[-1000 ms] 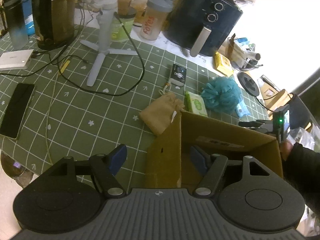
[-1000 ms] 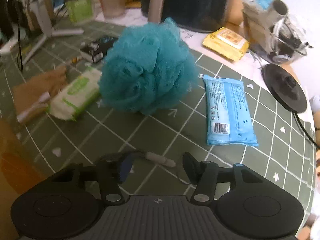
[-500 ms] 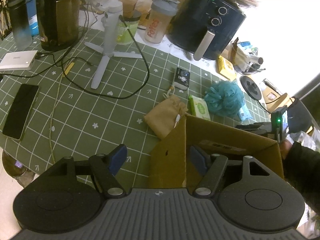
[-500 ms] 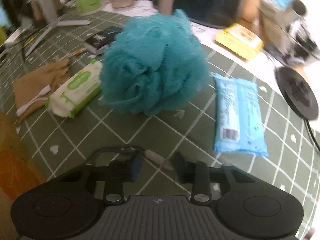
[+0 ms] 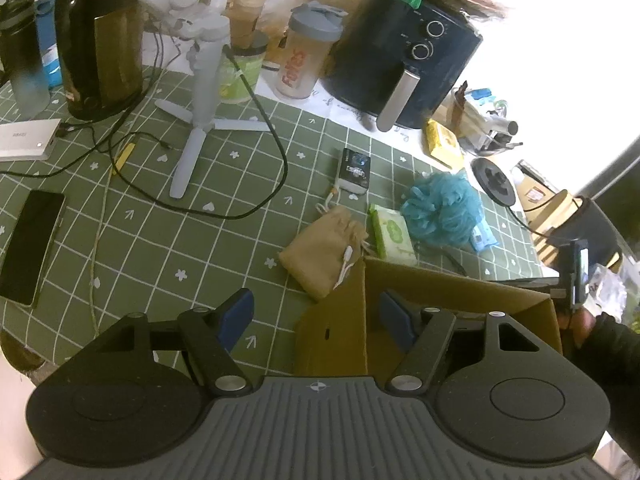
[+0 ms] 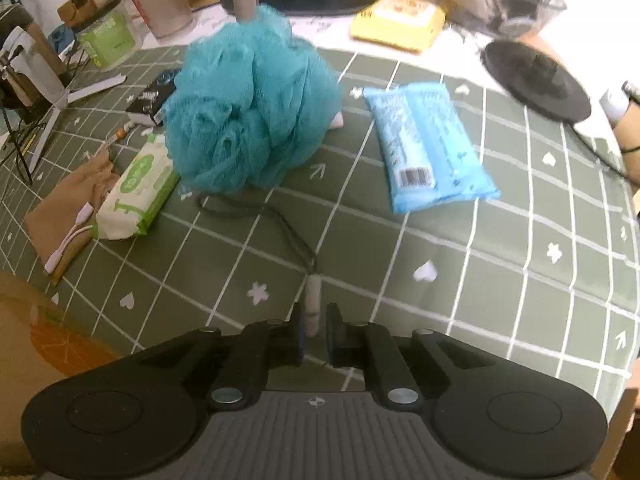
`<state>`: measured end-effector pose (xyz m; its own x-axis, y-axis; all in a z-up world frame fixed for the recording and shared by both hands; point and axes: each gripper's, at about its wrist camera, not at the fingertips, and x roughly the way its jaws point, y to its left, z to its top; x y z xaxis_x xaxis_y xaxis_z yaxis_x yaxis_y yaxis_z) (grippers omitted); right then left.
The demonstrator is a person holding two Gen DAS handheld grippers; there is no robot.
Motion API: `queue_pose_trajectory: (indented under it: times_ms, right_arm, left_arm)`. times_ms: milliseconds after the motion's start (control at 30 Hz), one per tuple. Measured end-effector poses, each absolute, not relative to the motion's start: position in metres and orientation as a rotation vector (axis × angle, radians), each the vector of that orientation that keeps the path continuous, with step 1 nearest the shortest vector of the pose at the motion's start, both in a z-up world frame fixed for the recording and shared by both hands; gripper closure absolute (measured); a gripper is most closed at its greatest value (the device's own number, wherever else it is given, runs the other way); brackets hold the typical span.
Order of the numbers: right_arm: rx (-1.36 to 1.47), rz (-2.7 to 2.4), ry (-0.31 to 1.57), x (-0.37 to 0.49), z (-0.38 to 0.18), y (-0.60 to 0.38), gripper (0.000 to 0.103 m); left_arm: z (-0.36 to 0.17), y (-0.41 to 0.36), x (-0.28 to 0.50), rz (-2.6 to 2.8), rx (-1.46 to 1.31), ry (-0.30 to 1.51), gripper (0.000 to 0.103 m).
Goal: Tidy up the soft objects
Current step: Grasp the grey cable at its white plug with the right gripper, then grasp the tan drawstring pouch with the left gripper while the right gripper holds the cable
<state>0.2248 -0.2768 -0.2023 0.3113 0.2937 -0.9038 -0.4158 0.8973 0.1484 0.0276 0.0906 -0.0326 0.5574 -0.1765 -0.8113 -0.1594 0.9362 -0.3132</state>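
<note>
A teal mesh bath pouf sits on the green checked cloth, and its dark cord trails toward me and ends in a white tag. My right gripper is closing its jaws around that tag; a sliver of gap still shows beside it. A green wipes pack and a tan drawstring pouch lie left of the pouf, and a blue tissue pack lies to its right. My left gripper is open and straddles the left wall of a cardboard box. The pouf lies beyond the box.
Behind stand a dark air fryer, a kettle, a shaker cup and a grey tripod with cables. A phone lies far left. A yellow pack and a black disc lie behind the pouf.
The right jaws have narrowed around the cord's white tag, and the gripper has rolled so the tag now points straight between them. The left gripper has stayed over the box wall.
</note>
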Motion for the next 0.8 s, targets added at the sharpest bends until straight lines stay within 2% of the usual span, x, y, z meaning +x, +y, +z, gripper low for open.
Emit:
queue_pose_trajectory:
  times_ms: [33, 67, 300, 367, 400, 800]
  right_arm:
    - [-0.116, 0.474, 1.159, 0.226, -0.202, -0.277, 0.075]
    - [-0.114, 0.482, 1.155, 0.228, -0.203, -0.276, 0.074]
    - [-0.196, 0.494, 1.136, 0.233, -0.213, -0.259, 0.074]
    - [-0.243, 0.487, 1.132, 0.232, -0.213, -0.254, 0.081]
    - [-0.258, 0.49, 1.131, 0.231, -0.213, -0.252, 0.092]
    - [-0.152, 0.461, 1.096, 0.221, -0.183, -0.277, 0.093]
  left_arm:
    - [-0.032, 0.09, 0.029, -0.013, -0.371, 0.984, 0.034]
    - [-0.032, 0.09, 0.029, -0.016, -0.368, 0.982, 0.034]
    - [-0.027, 0.091, 0.035, -0.04, -0.344, 0.961, 0.034]
    - [-0.026, 0.091, 0.038, -0.051, -0.334, 0.955, 0.034]
    - [-0.026, 0.091, 0.039, -0.057, -0.327, 0.953, 0.034]
    - [-0.025, 0.082, 0.069, -0.189, -0.229, 0.946, 0.034]
